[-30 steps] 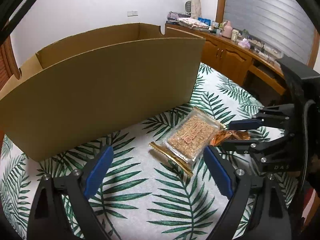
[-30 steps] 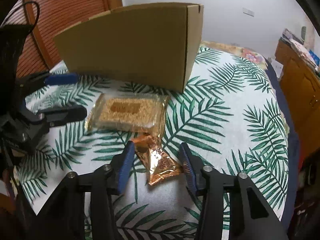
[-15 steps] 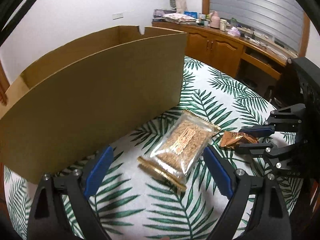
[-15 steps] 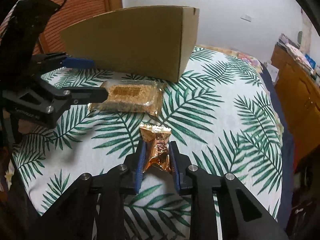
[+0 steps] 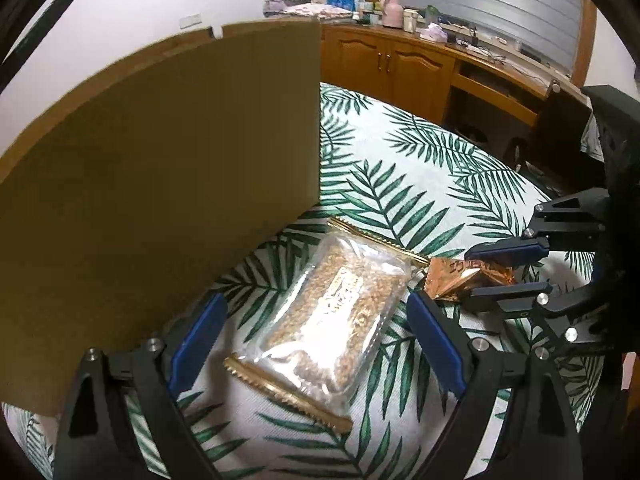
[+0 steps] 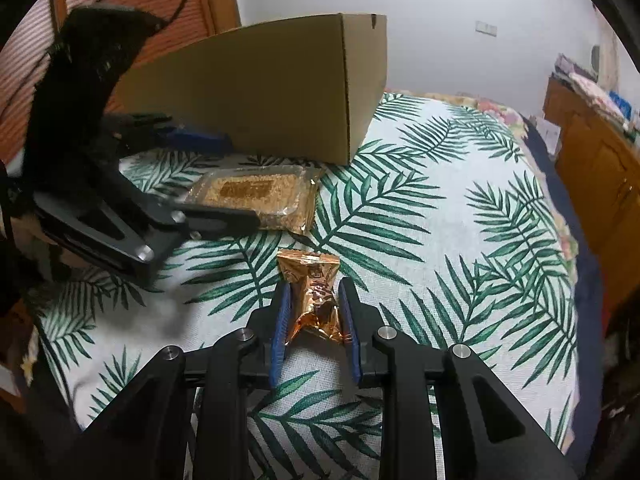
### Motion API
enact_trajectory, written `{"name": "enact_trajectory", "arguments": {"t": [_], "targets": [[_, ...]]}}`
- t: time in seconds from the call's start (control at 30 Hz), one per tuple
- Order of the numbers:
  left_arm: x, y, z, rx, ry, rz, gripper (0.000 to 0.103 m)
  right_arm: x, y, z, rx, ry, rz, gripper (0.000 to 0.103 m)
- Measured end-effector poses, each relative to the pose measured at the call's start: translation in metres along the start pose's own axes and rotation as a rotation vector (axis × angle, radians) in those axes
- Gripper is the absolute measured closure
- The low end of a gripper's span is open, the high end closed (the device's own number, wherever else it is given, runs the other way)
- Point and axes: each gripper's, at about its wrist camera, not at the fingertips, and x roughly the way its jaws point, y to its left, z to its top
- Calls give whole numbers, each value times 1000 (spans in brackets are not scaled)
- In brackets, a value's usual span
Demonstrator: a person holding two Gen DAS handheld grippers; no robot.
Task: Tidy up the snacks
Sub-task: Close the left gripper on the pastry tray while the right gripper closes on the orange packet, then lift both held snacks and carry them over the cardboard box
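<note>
The right tool (image 6: 314, 310) pinches the copper snack packet (image 6: 314, 292); the left tool (image 5: 316, 334) spreads wide around the clear cereal pack (image 5: 340, 312) beside the cardboard box (image 5: 160, 184).

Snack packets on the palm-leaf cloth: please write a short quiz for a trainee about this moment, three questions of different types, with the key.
1. True or false: the right gripper is shut on the copper foil packet.
2. Which lies between the open left gripper's fingers? A) clear sesame snack pack B) cardboard box C) nothing
3. Fill in: the clear pack lies ____ the box, on the cloth.

Key: 1 true; 2 A; 3 outside.
</note>
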Motion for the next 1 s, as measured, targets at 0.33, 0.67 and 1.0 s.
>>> {"name": "enact_trajectory", "arguments": {"t": [0.33, 0.67, 1.0], "targets": [[6, 3, -3, 9, 7, -28, 22, -2, 0, -1, 5, -6, 2, 81], [-9, 0, -13, -24, -11, 9, 56, -3, 1, -1, -5, -6, -6, 81], [-39, 0, -26, -163, -104, 31, 57, 0, 3, -2, -15, -7, -20, 81]]}}
